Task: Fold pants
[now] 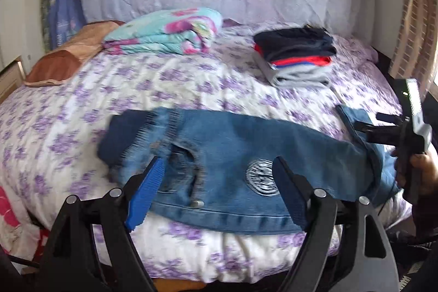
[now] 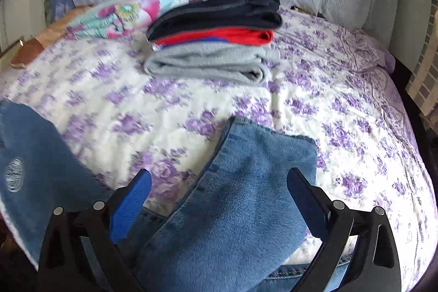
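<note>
Ahead of the left gripper (image 1: 219, 179), whose blue pads stand wide apart and clasp nothing, the jeans (image 1: 232, 155) lie flat across the near edge of the bed (image 1: 191, 78). Just beyond its left finger is the frayed, darker end of the denim; between the fingers sits the waistband with a metal button and a round printed patch (image 1: 261, 177). Off to its right the cloth runs on to a turned-over leg, where the person's hand (image 1: 418, 171) carries the other tool.

Seen from the right gripper (image 2: 219, 199), that leg end (image 2: 246, 182) lies straight ahead between the spread fingers, doubled up over the floral cover, the pads clear of it on both sides. So both tools are released and the denim rests on the bed by itself.

As I judge it, the fold is only partly made: the jeans look laid lengthwise with one end flipped, but they are still long and loose beside the tidy stack of folded clothes (image 2: 216, 37) farther back. At least one more fold and a move to that stack seem left.

Motion blur smears the frayed end, and the near hem runs under both tools, so the layers there cannot be counted.
</note>
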Available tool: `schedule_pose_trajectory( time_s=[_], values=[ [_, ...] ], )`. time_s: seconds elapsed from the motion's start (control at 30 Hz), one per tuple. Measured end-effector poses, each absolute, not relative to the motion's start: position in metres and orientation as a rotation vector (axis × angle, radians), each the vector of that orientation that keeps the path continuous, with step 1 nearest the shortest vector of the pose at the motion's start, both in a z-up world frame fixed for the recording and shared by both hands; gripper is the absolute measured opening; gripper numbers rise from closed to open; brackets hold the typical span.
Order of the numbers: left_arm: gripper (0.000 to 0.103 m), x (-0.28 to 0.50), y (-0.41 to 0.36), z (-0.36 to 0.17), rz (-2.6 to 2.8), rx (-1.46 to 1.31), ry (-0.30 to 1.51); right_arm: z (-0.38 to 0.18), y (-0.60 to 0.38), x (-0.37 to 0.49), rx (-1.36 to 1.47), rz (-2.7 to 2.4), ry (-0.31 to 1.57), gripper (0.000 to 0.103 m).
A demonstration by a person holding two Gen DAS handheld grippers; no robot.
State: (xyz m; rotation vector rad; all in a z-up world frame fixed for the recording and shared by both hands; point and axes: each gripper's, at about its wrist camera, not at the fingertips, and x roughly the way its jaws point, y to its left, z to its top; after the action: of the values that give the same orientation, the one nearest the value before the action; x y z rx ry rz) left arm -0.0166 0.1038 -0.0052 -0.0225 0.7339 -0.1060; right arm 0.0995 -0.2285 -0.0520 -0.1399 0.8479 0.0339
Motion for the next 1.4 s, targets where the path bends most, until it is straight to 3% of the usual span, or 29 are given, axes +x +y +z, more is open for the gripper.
schedule_pose_trajectory(
  time_s=[0.03, 0.1, 0.13, 0.23, 0.33, 0.4, 0.47, 0.53, 0.6, 0.67, 0.7, 0.73, 0.77, 0.87, 0.93, 1.0, 1.07, 1.13, 1.17, 1.2, 1.27, 1.3, 1.4],
  values=[
    [0.078, -0.007, 0.093, -0.020, -0.136, -0.015, 0.773, -0.068, -0.225, 0.103, -0.173, 0.022, 0.888, 0.068],
    [0.078, 0.010, 0.083, -0.053, -0.158, -0.030, 0.858, -0.084, -0.233, 0.094, -0.158, 0.038, 0.895, 0.013],
    [0.078, 0.014, 0.084, -0.066, -0.150, -0.043, 0.873, -0.075, -0.246, 0.080, -0.103, 0.019, 0.834, 0.006],
    [0.079, 0.006, 0.086, -0.073, -0.160, -0.048, 0.812, -0.038, -0.297, 0.014, 0.101, 0.015, 0.608, 0.006],
    [0.080, -0.001, 0.097, -0.074, -0.194, -0.112, 0.796, -0.039, -0.344, -0.053, 0.295, 0.015, 0.487, 0.010],
    [0.079, 0.003, 0.098, -0.072, -0.206, -0.132, 0.801, -0.063, -0.360, -0.073, 0.387, -0.014, 0.531, 0.034],
    [0.080, 0.004, 0.097, -0.071, -0.214, -0.130, 0.812, -0.087, -0.371, -0.077, 0.449, -0.014, 0.621, 0.048],
    [0.080, 0.005, 0.095, -0.071, -0.220, -0.123, 0.819, -0.098, -0.383, -0.078, 0.505, 0.020, 0.638, 0.048],
    [0.080, 0.006, 0.094, -0.071, -0.221, -0.117, 0.823, -0.096, -0.390, -0.077, 0.538, 0.051, 0.617, 0.065],
    [0.080, 0.005, 0.096, -0.070, -0.226, -0.128, 0.824, -0.092, -0.396, -0.072, 0.570, 0.049, 0.613, 0.068],
    [0.080, 0.005, 0.099, -0.069, -0.232, -0.141, 0.824, -0.093, -0.398, -0.068, 0.585, 0.045, 0.629, 0.055],
    [0.080, 0.005, 0.102, -0.068, -0.233, -0.154, 0.823, -0.096, -0.399, -0.061, 0.593, 0.051, 0.662, 0.035],
    [0.074, 0.005, 0.107, -0.067, -0.231, -0.169, 0.823, -0.098, -0.399, -0.055, 0.605, 0.109, 0.684, 0.006],
    [0.055, 0.005, 0.119, -0.067, -0.207, -0.202, 0.837, -0.074, -0.396, -0.058, 0.559, 0.213, 0.574, 0.006],
    [0.053, 0.003, 0.120, -0.068, -0.207, -0.199, 0.843, -0.069, -0.395, -0.055, 0.489, 0.205, 0.581, 0.007],
    [0.053, 0.000, 0.116, -0.068, -0.195, -0.168, 0.847, -0.103, -0.399, -0.036, 0.503, 0.116, 0.813, 0.021],
    [0.054, -0.003, 0.112, -0.066, -0.186, -0.134, 0.856, -0.106, -0.410, -0.046, 0.564, 0.135, 0.819, 0.020],
    [0.058, -0.006, 0.110, -0.062, -0.188, -0.122, 0.863, -0.083, -0.412, -0.057, 0.469, 0.057, 0.842, 0.035],
    [0.065, -0.009, 0.109, -0.059, -0.193, -0.121, 0.863, -0.068, -0.416, -0.067, 0.425, -0.016, 0.805, 0.043],
    [0.071, -0.013, 0.105, -0.054, -0.203, -0.118, 0.854, -0.054, -0.422, -0.076, 0.379, -0.088, 0.759, 0.044],
    [0.073, -0.020, 0.092, -0.042, -0.247, -0.093, 0.803, -0.024, -0.428, -0.088, 0.284, -0.225, 0.652, 0.049],
    [0.073, -0.022, 0.084, -0.036, -0.280, -0.079, 0.782, -0.010, -0.427, -0.091, 0.265, -0.240, 0.599, 0.059],
    [0.080, -0.021, 0.047, -0.034, -0.342, 0.029, 0.773, 0.020, -0.401, -0.062, 0.314, 0.010, 0.559, 0.079]
  ],
)
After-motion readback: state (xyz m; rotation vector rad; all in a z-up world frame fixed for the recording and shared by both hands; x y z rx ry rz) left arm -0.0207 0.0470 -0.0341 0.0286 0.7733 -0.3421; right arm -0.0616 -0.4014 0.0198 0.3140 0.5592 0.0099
